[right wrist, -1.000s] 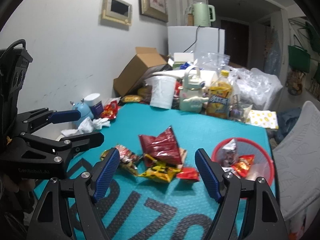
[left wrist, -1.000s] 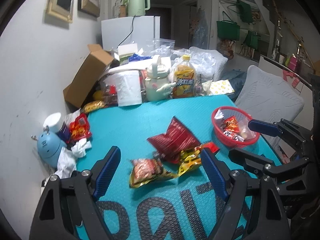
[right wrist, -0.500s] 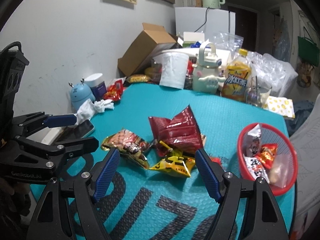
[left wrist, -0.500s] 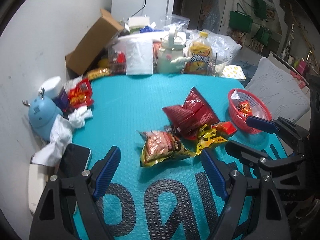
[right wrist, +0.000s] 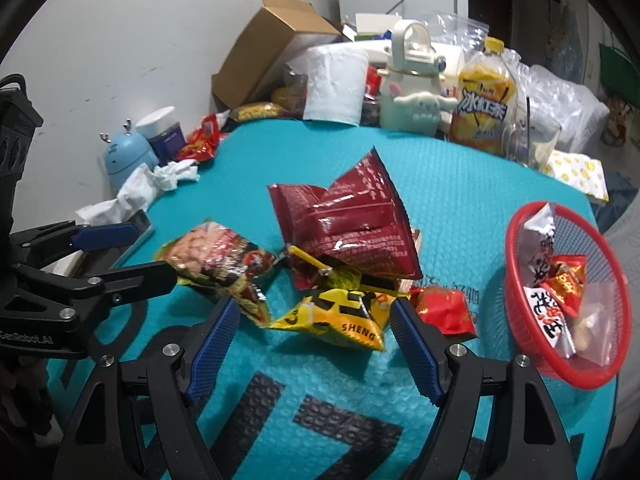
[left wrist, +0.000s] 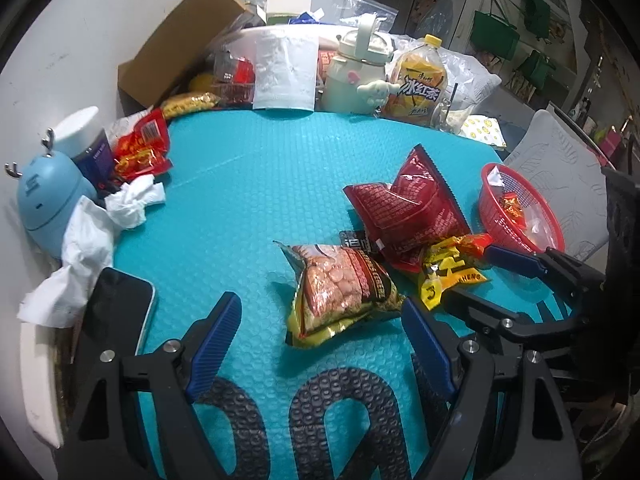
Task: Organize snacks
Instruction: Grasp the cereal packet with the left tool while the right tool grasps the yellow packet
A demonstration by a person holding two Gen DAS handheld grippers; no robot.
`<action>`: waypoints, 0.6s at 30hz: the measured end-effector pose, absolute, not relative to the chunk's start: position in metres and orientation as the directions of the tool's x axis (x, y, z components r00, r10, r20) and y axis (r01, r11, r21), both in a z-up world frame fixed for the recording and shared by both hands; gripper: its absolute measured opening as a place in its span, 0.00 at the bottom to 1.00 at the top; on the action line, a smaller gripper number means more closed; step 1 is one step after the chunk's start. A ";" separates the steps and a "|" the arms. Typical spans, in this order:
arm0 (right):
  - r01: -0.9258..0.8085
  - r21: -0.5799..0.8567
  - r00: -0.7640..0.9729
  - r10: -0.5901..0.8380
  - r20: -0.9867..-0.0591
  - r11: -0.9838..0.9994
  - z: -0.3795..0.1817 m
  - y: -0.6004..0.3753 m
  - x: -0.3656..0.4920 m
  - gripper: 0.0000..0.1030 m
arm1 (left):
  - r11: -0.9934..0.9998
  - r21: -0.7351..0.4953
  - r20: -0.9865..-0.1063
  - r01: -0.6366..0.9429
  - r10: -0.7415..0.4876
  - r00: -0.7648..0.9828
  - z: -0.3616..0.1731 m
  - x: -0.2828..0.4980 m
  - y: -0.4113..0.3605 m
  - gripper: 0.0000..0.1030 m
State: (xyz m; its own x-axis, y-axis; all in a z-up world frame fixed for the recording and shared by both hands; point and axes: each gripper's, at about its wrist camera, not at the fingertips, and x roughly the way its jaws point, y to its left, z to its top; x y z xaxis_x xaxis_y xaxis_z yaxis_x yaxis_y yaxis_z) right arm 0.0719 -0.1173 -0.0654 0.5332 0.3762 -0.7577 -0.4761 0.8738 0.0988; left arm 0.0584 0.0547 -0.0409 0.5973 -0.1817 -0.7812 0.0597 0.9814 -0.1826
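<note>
two open tongs — peanut bag ahead, yellow packet between

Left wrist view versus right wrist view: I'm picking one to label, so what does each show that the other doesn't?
Only the left wrist view shows the whole black smartphone lying face up at the mat's edge, and the green bags hanging on the far wall.

Only the right wrist view shows fully the small red wrapped snack beside the yellow packet, and the basket's contents clearly.

Both show the dark red foil bag, the peanut packet, the yellow snack packet, the red mesh basket, the teal mat, and both grippers open and empty.
</note>
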 end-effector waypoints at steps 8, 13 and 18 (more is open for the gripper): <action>-0.458 0.133 0.494 0.376 -0.784 0.879 -0.083 -0.119 0.092 0.76 | 0.977 -0.200 -0.803 0.078 -0.209 0.557 -0.054 0.085 0.047 0.79; -0.448 0.154 0.468 0.378 -0.799 0.881 -0.094 -0.121 0.097 0.75 | 0.970 -0.225 -0.835 0.088 -0.239 0.497 -0.070 0.101 0.039 0.79; -0.442 0.179 0.451 0.390 -0.803 0.879 -0.100 -0.125 0.100 0.66 | 0.967 -0.243 -0.867 0.074 -0.251 0.431 -0.091 0.112 0.034 0.79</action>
State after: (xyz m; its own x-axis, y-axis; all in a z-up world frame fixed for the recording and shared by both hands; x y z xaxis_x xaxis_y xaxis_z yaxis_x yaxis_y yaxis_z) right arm 0.0995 -0.1251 -0.1000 0.4505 0.3898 -0.8032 -0.4420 0.8790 0.1787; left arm 0.1117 0.0343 -0.0911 0.4312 -0.2507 -0.8667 0.0740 0.9672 -0.2429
